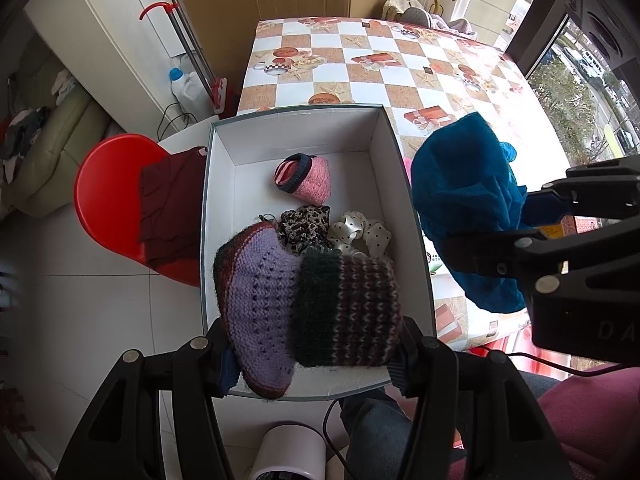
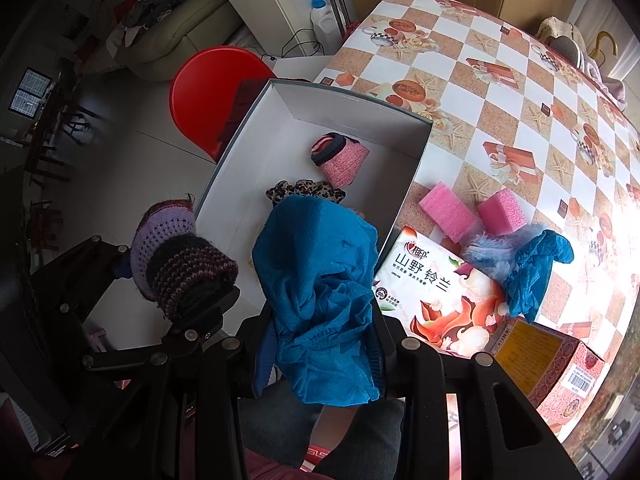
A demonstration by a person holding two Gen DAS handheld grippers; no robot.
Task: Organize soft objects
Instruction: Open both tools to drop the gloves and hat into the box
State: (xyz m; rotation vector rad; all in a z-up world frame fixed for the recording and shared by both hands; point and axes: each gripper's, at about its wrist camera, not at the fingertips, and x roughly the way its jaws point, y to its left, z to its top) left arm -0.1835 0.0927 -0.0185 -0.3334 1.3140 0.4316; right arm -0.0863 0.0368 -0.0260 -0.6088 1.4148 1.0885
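Over the white box [image 1: 216, 184], we are gripping a purple knit sock [image 1: 308, 308] in our left tool [image 1: 314, 354], clutching a blue cloth [image 2: 320, 300] in our right tool [image 2: 320, 354].

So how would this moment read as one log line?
left gripper: holding knitted sock over white box | right gripper: holding blue cloth

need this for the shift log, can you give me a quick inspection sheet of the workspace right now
surface: table with checkered cloth, white box at its edge
job's things: purple knit hat held over the box; blue cloth held beside it; pink knit piece, leopard scrunchie, polka-dot scrunchie in the box
clutter: two pink sponges, tissue pack, blue glove, carton on the table
grippers: left gripper shut on the hat; right gripper shut on the cloth
cables: black cable below the box
surroundings: red chair with dark red cloth, mop, sofa
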